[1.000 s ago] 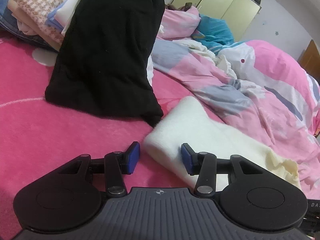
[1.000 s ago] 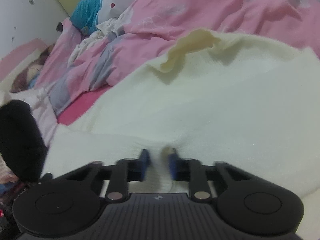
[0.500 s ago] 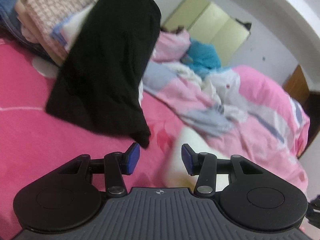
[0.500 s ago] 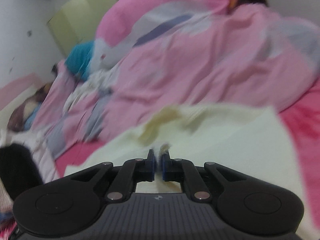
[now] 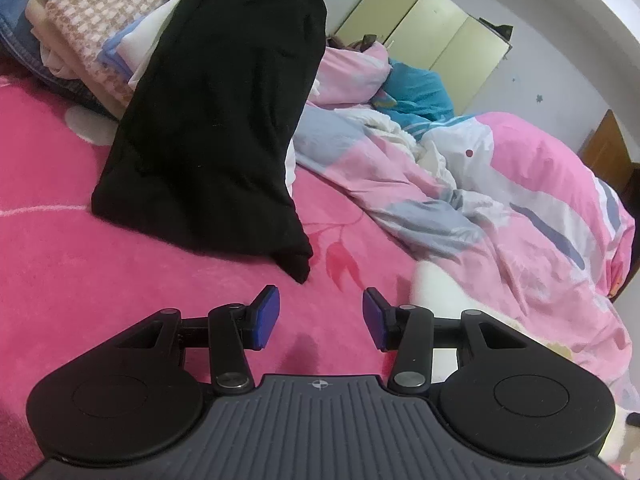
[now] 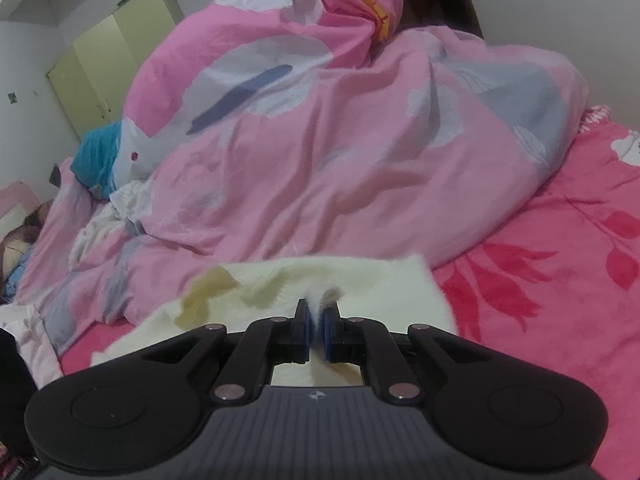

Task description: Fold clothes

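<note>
A fluffy cream garment lies on the pink bed sheet, and my right gripper is shut on a pinch of its cloth, which pokes out between the blue pads. The cloth around the pinch is pulled up off the bed. In the left wrist view the same cream garment shows only as a blurred edge at the right of my left gripper. That gripper is open over bare pink sheet with nothing between its fingers. A black garment drapes down from a clothes pile ahead of it.
A pile of folded clothes sits at the far left under the black garment. A crumpled pink and grey duvet fills the bed behind the cream garment. Yellow-green wardrobe doors stand at the back wall.
My right gripper closed on the cream garment and pulled it to the right and up. In the left wrist view the garment slid away from between the left fingers to the right.
</note>
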`<state>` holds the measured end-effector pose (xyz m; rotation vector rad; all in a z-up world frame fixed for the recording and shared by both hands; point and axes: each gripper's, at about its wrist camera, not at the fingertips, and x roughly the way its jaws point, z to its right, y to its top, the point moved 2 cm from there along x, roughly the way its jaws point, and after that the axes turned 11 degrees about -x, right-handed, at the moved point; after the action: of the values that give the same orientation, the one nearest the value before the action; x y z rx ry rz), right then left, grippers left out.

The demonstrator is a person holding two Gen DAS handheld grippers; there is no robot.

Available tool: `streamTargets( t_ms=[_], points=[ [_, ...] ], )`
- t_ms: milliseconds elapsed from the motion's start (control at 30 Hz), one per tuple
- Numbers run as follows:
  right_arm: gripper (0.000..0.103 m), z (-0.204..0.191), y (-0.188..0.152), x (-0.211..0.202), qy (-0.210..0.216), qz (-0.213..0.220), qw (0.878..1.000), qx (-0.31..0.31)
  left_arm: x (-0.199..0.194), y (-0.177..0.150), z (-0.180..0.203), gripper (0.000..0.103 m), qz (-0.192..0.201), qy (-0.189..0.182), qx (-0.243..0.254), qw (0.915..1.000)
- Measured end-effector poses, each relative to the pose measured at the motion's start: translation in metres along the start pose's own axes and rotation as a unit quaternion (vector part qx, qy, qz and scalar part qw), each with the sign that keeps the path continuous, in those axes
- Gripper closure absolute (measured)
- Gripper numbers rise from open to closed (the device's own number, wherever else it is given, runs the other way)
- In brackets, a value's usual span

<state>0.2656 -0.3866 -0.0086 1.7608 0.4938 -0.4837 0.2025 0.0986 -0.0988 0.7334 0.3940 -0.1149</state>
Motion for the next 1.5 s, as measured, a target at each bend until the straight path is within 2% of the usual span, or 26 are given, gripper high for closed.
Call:
streamTargets(
  t_ms=[100, 200, 300, 367, 500, 600, 633, 733, 800, 900, 1033, 1067, 1167, 1200, 1333, 1400, 1433, 1500],
  points=[
    [0.097, 0.008, -0.012, 0.011, -0.008, -0.023, 1.000, -0.004, -0.001, 0.000, 0.012, 0.057, -0.004, 0.003, 0.030, 0.9995],
    [0.097, 0.014, -0.015, 0.013, -0.002, -0.026, 1.000, 0.000, -0.001, 0.001, 0.041, 0.057, -0.004, -0.015, 0.093, 0.9956],
    [0.097, 0.014, -0.012, 0.011, 0.006, -0.015, 1.000, -0.009, 0.010, -0.007, 0.078, 0.057, -0.030, -0.026, 0.184, 0.9822],
    [0.097, 0.014, -0.013, 0.015, 0.005, -0.018, 1.000, -0.017, 0.022, -0.020, 0.091, 0.057, -0.056, -0.021, 0.217, 0.9744],
    [0.095, 0.027, -0.036, 0.034, -0.024, -0.056, 0.997, -0.041, 0.039, -0.050, 0.088, 0.057, -0.082, -0.001, 0.252, 0.9643],
    [0.094, 0.039, -0.037, 0.025, -0.026, -0.046, 0.998, -0.024, 0.039, -0.049, 0.082, 0.056, -0.089, -0.005, 0.235, 0.9678],
    [0.093, 0.037, -0.033, 0.014, -0.045, -0.030, 0.998, -0.032, 0.041, -0.048, 0.081, 0.056, -0.092, -0.004, 0.231, 0.9687],
    [0.092, 0.013, -0.031, -0.015, -0.041, 0.013, 0.995, -0.089, 0.044, -0.049, 0.080, 0.056, -0.095, -0.003, 0.227, 0.9692],
    [0.092, -0.013, -0.041, -0.018, -0.008, 0.002, 0.990, -0.142, 0.043, -0.050, 0.081, 0.055, -0.093, -0.001, 0.230, 0.9687],
    [0.093, -0.037, -0.071, -0.003, -0.025, -0.036, 0.971, -0.234, 0.042, -0.050, 0.079, 0.051, -0.093, 0.003, 0.228, 0.9692],
    [0.093, -0.016, -0.085, -0.017, -0.013, -0.034, 0.980, -0.194, 0.046, -0.047, 0.073, 0.044, -0.105, 0.004, 0.210, 0.9720],
    [0.093, -0.017, -0.083, -0.021, -0.019, -0.038, 0.981, -0.191, 0.047, -0.047, 0.072, 0.044, -0.106, 0.003, 0.207, 0.9725],
    [0.092, -0.035, -0.073, -0.036, -0.027, -0.010, 0.977, -0.213, 0.047, -0.048, 0.071, 0.044, -0.104, 0.004, 0.209, 0.9725],
    [0.092, -0.045, -0.070, -0.038, -0.013, 0.002, 0.976, -0.218, 0.046, -0.049, 0.072, 0.044, -0.102, 0.004, 0.210, 0.9723],
    [0.093, -0.089, -0.083, -0.014, 0.017, -0.004, 0.957, -0.289, 0.046, -0.049, 0.072, 0.044, -0.101, 0.006, 0.213, 0.9717],
    [0.093, -0.092, -0.105, 0.003, 0.012, -0.025, 0.941, -0.336, 0.046, -0.048, 0.071, 0.043, -0.102, 0.004, 0.212, 0.9720],
    [0.093, -0.089, -0.111, -0.001, 0.015, -0.011, 0.938, -0.346, 0.046, -0.048, 0.071, 0.043, -0.102, 0.003, 0.210, 0.9723],
    [0.093, -0.078, -0.106, -0.016, 0.023, -0.019, 0.948, -0.317, 0.046, -0.046, 0.069, 0.043, -0.105, -0.001, 0.203, 0.9735]
  ],
)
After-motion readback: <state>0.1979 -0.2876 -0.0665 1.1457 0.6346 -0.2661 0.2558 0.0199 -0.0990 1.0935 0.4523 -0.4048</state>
